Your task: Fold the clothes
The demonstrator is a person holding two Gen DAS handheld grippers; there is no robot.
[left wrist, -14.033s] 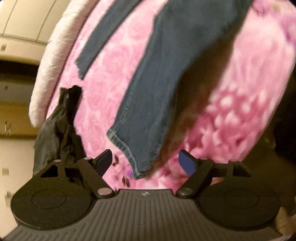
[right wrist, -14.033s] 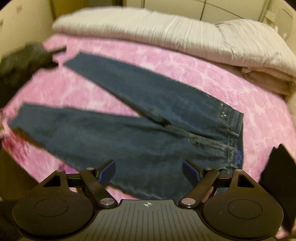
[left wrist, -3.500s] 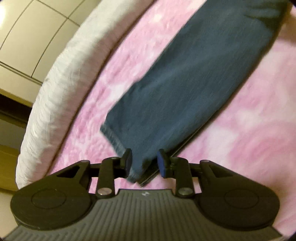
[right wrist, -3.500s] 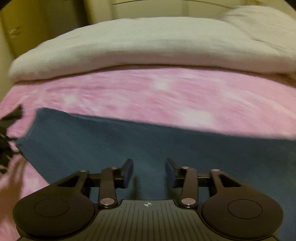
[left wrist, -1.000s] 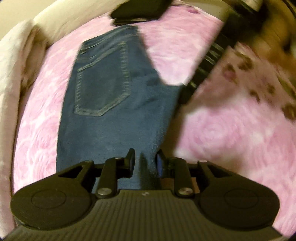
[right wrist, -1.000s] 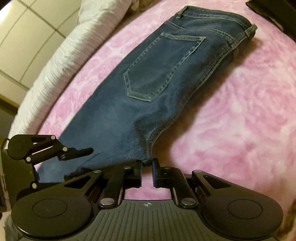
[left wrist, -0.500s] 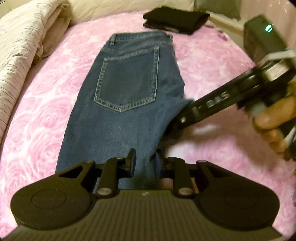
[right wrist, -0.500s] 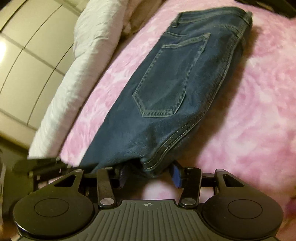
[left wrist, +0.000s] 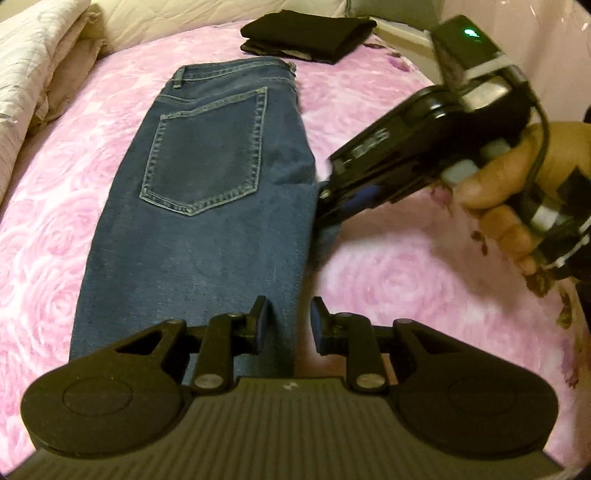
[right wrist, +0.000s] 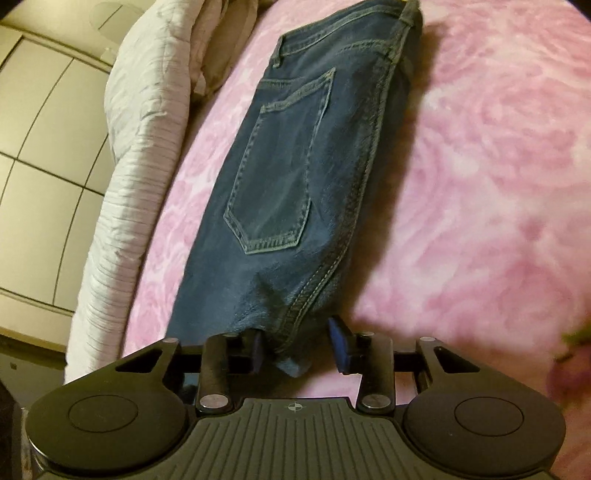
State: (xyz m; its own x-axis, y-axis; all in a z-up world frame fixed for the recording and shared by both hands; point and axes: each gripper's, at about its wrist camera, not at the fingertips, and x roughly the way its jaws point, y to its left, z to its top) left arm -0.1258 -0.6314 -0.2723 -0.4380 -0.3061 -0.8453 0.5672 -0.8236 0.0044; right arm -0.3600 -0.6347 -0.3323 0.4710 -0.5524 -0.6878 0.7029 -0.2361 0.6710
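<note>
Jaws of the left gripper [left wrist: 286, 321] stand narrow around the near edge of the folded dark blue denim jeans [left wrist: 207, 192] on the pink rose-patterned bed cover [left wrist: 406, 280]; whether they pinch is unclear, so a lift could drop that corner. A folded black garment [left wrist: 306, 35] lies far behind, clear of the work. From the right wrist, the right gripper [right wrist: 301, 347] is closing, jeans seam [right wrist: 295, 332] between unpressed pads; a shallow bite could slip. White quilted bedding [right wrist: 140, 140] crowds the left.
</note>
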